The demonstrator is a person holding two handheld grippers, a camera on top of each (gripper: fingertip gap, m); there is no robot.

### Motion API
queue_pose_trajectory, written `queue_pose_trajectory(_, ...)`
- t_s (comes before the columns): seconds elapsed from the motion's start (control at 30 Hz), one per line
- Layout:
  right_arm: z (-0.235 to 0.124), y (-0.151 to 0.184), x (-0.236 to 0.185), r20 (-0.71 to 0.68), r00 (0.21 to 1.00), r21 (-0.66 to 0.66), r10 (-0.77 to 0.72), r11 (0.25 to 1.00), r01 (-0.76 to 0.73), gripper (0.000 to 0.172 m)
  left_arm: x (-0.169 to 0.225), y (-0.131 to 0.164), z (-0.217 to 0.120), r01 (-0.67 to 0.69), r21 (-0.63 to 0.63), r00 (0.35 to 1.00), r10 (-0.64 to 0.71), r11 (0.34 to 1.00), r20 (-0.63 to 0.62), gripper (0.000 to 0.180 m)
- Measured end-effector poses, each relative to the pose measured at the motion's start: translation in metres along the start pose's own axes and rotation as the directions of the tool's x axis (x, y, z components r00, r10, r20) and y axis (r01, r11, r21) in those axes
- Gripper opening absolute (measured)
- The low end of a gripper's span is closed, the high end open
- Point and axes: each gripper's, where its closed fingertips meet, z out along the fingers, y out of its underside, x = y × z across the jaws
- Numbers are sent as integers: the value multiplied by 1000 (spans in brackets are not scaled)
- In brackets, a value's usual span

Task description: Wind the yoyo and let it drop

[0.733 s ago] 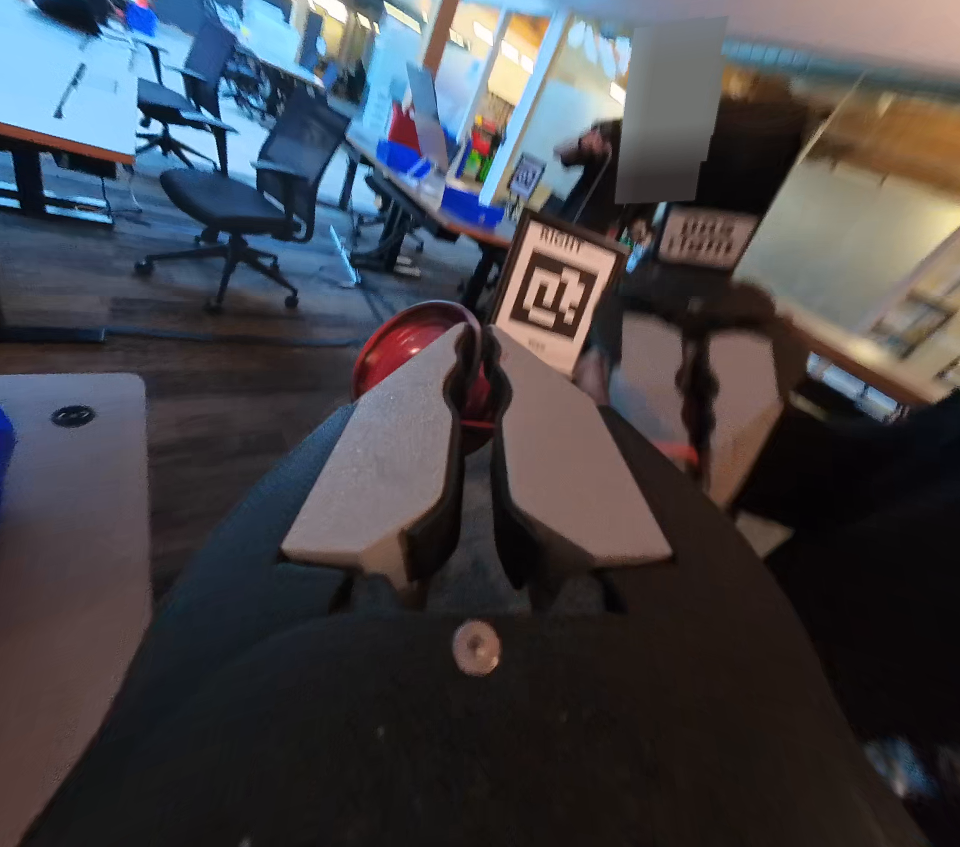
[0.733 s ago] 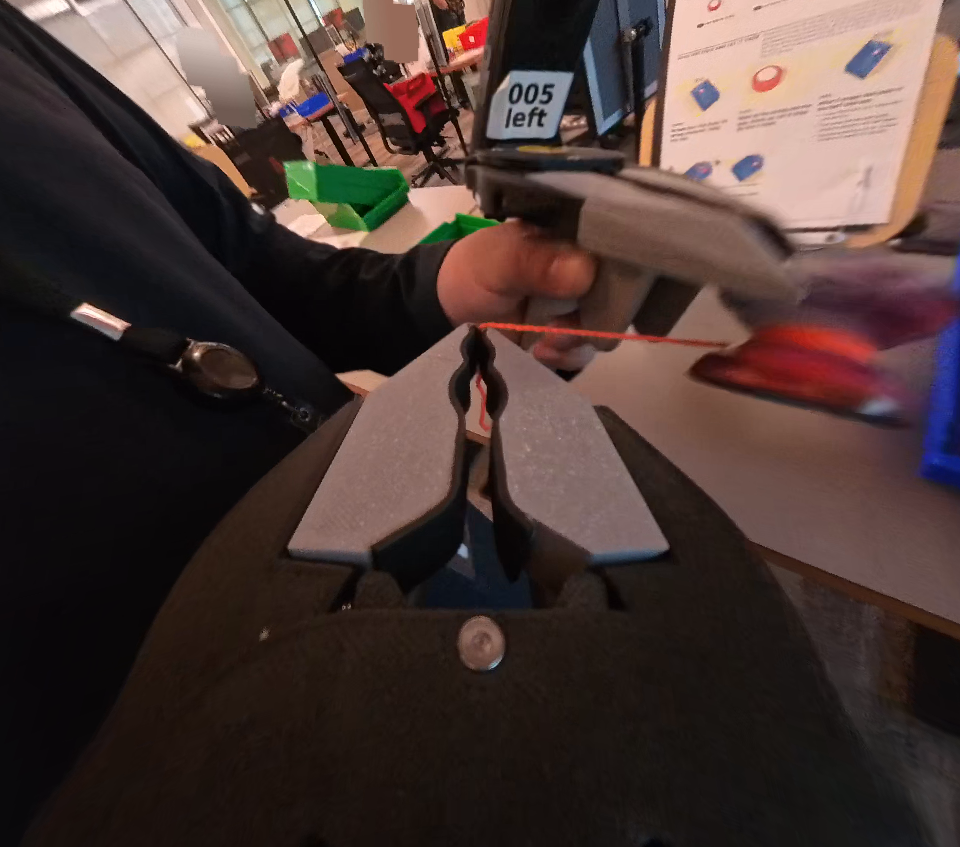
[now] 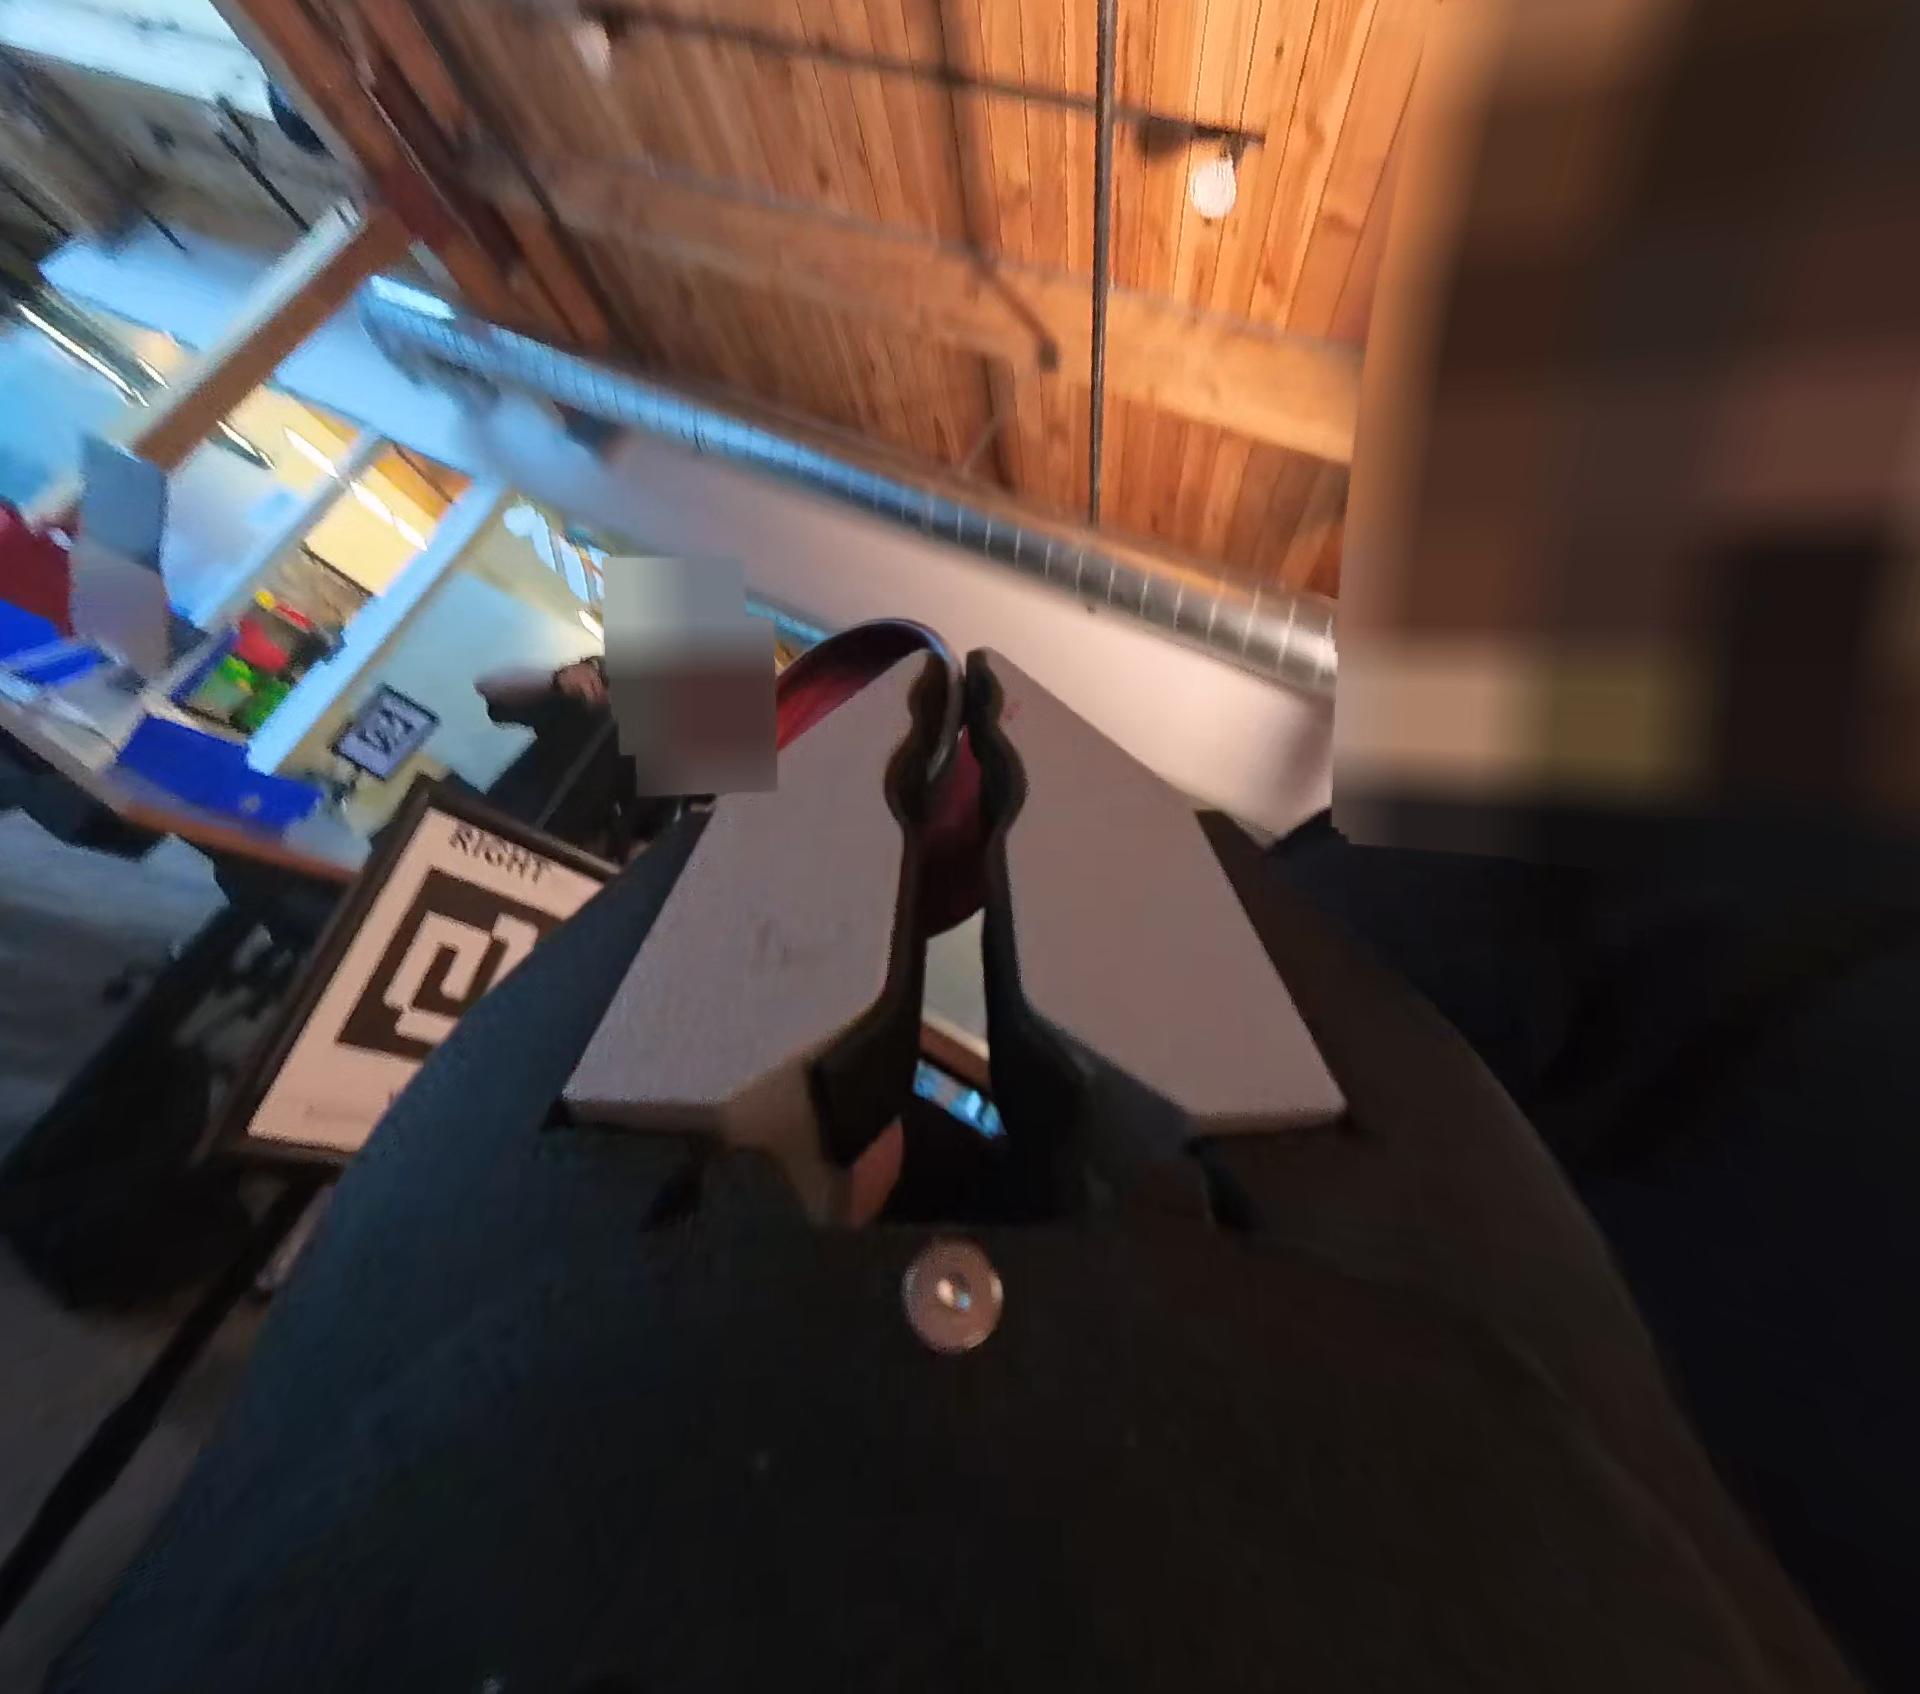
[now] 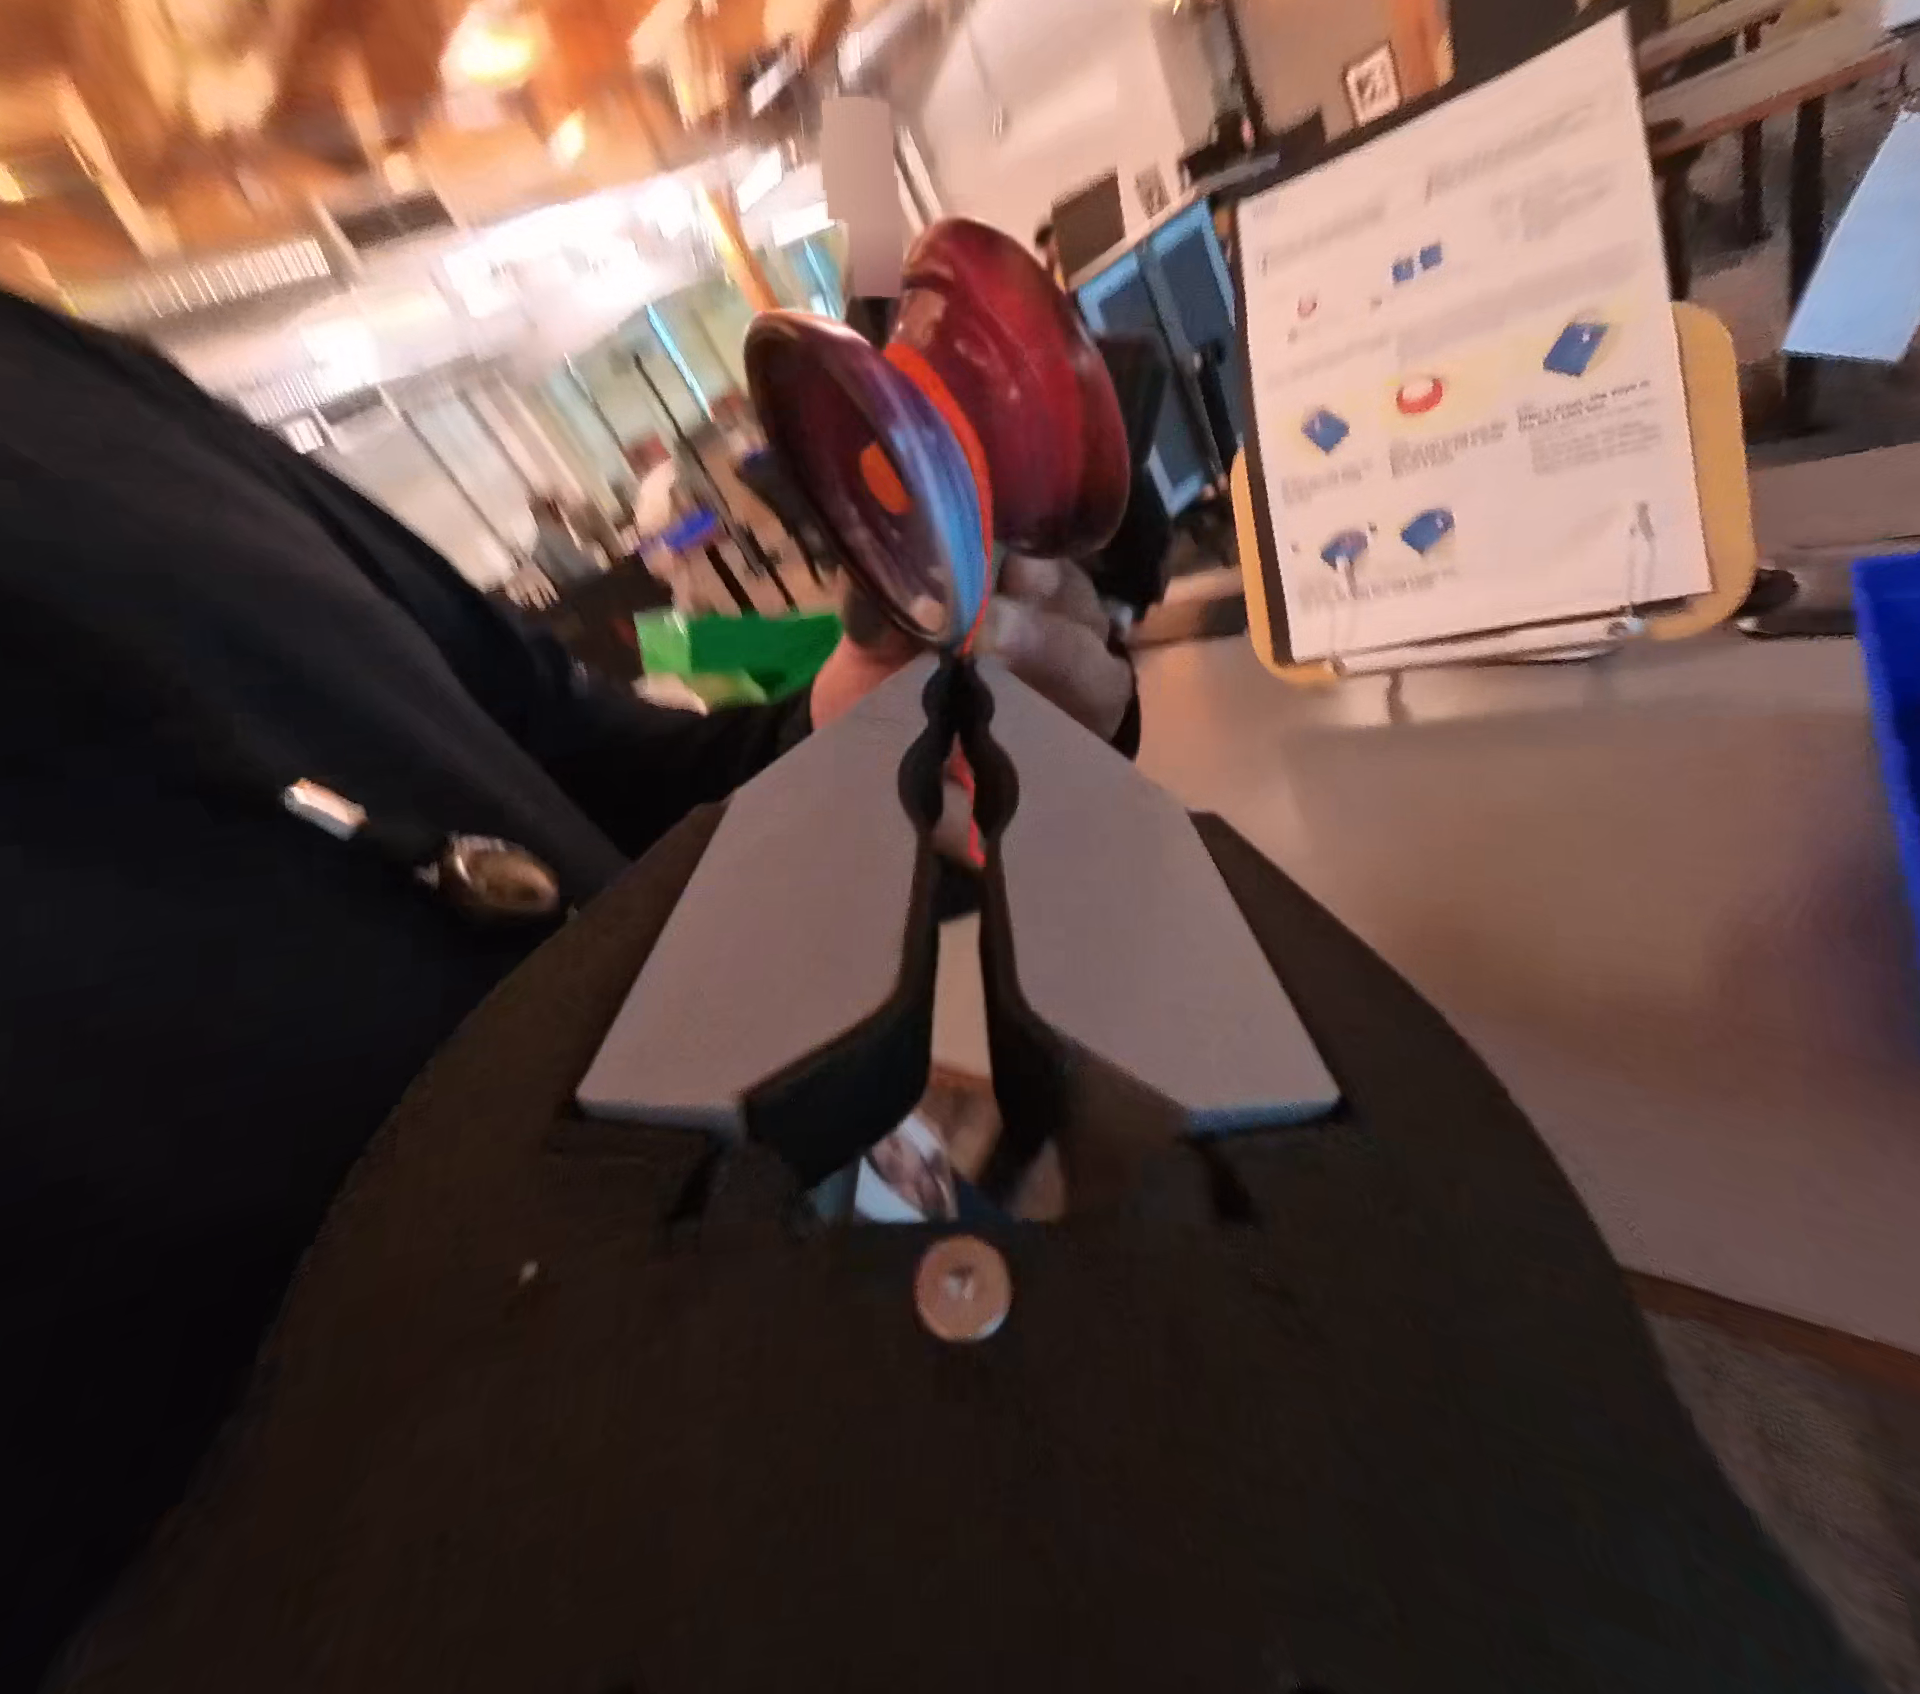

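Up above the table (image 4: 1558,865), your left claw (image 3: 951,688) is clamped on the rim of the red yoyo (image 4: 935,429) — your right claw (image 4: 956,688) pinches its orange string (image 4: 971,823) just beneath. Winding looks well along; the drop remains undone.

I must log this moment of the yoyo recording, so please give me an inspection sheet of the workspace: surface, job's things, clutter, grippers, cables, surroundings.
Surface: grey table, bare where visible.
Job's things: red yoyo raised above the table; orange string runs down from its groove.
Clutter: blue bin at the right edge; printed sheet on a stand; green bin behind.
Grippers: left gripper shut on the yoyo's rim; right gripper shut on the string.
Cables: nothing seen.
Surroundings: wooden ceiling, metal duct, framed marker sign, office desks behind; heavy motion blur.
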Motion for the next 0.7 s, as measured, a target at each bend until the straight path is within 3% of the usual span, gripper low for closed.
queue_pose_trajectory(0.13, -1, -8, 8, -19, 994, 152, 106, 983, -102, 0, 0, 7, 9, -16, 41, 1000, 15, 999, 9, 2)
queue_pose_trajectory(0.3, -9, -18, 6, 2, 992, 192, 129, 973, -127, 0, -1, 13, 13, -119, 7, 992, 119, 993, 35, 2)
queue_pose_trajectory(0.43, -10, -24, -8, 108, 982, 228, 154, 958, -175, 0, 6, 16, 18, -179, -53, 984, 180, 982, 11, 2)
queue_pose_trajectory(0.53, -5, -24, -23, 209, 965, 243, 158, 947, -208, 0, 8, 15, 22, -94, -89, 995, 91, 992, -36, 4)
queue_pose_trajectory(0.7, -6, -25, -26, 261, 950, 268, 173, 932, -244, 0, -7, 16, 28, 87, -154, 996, -81, 984, 46, 4)
